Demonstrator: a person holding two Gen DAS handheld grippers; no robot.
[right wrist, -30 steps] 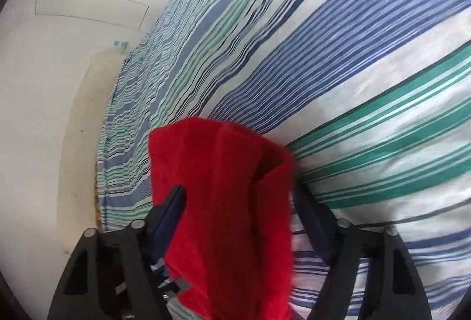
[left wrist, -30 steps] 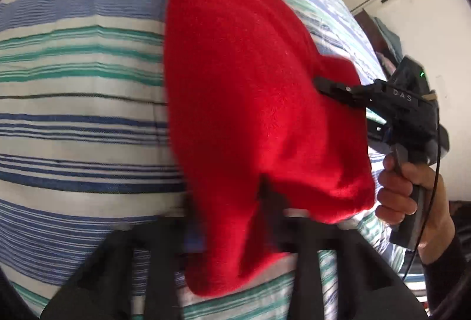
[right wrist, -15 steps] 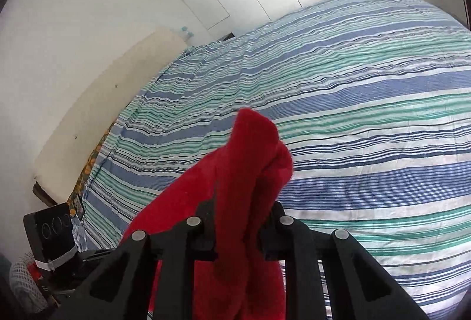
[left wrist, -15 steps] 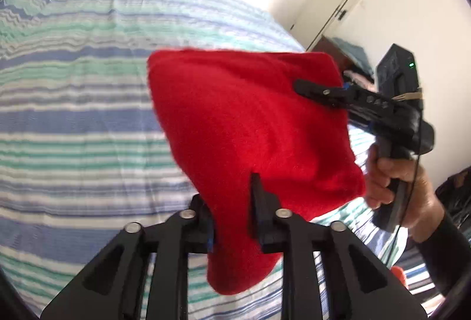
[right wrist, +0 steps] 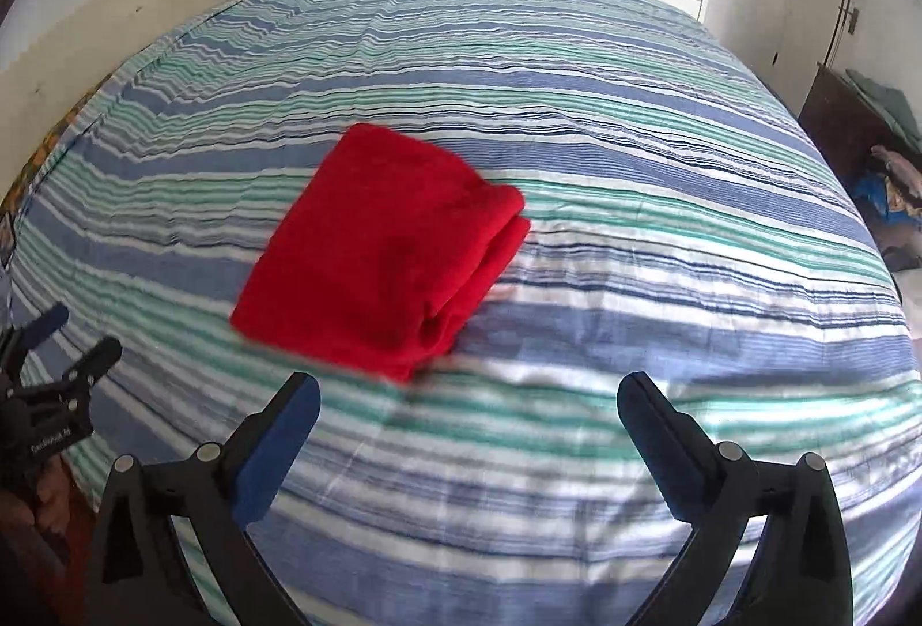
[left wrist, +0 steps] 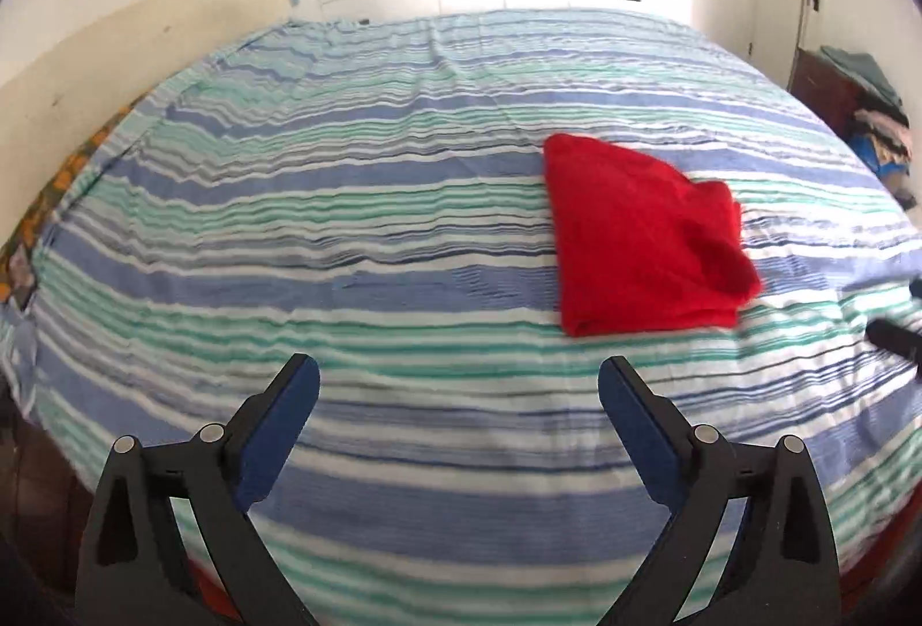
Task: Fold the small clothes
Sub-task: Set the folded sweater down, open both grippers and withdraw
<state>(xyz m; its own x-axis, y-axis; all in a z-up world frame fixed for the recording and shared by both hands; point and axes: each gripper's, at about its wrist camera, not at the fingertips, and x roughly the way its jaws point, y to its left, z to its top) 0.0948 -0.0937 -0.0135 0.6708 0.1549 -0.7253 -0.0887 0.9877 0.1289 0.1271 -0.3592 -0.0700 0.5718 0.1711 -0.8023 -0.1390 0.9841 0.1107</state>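
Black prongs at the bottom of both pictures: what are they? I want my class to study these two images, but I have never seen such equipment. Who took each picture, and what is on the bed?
Those prongs are two-finger grippers that a person holds, one per hand. A fisheye camera on each looks forward along its fingers. One picture comes from the left gripper, the other from the right gripper. Both are open and hold nothing. A folded red garment lies on the striped bedsheet, clear of both. The left gripper also shows at the right camera's lower-left edge.
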